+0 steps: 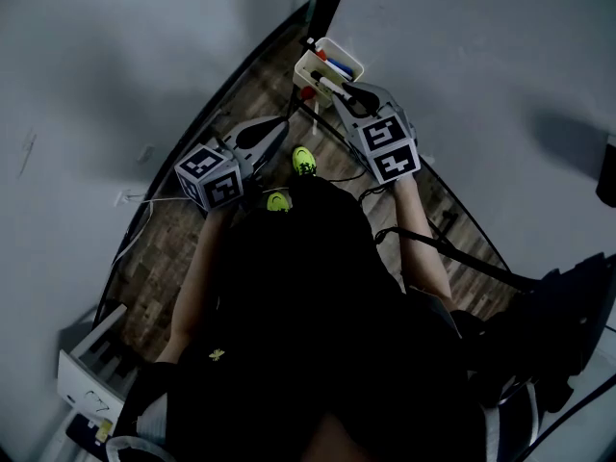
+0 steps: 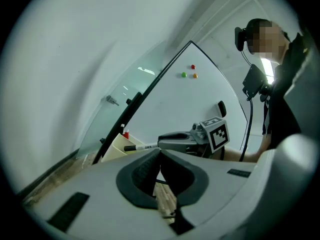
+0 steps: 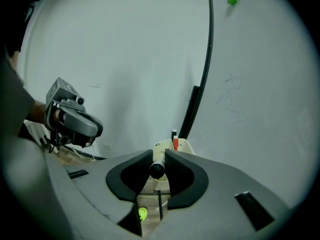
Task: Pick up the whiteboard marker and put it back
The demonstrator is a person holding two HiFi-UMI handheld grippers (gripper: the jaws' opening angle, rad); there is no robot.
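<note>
- The right gripper (image 3: 159, 156) is clamped on the whiteboard marker (image 3: 157, 169); the marker lies lengthwise between the two pads and pokes out past the jaw tips.
- Just ahead of those tips and a little lower stands a cream marker holder (image 3: 183, 146). The marker is not touching it.
- A red marker (image 3: 175, 143) stands upright in the holder with a darker one beside it, and the head view shows a blue marker (image 1: 340, 66) there too.
- Right behind the holder runs the black frame edge (image 3: 202, 81) of the whiteboard (image 3: 260, 84), which fills the space to the right of the right gripper.
- On the board, above the right gripper, sit three small magnets (image 2: 193, 67): red, green and orange.
- Your left gripper (image 2: 160, 153) hangs off to the left of the right one, well apart from the holder. Its jaws meet at the tips with nothing between them.
- Below both grippers is a wooden floor (image 1: 183, 248) with your bright green shoes (image 1: 304, 161) and a thin cable (image 1: 337, 176).
- The whiteboard marker has a white barrel with small dark print and is black at both ends.
</note>
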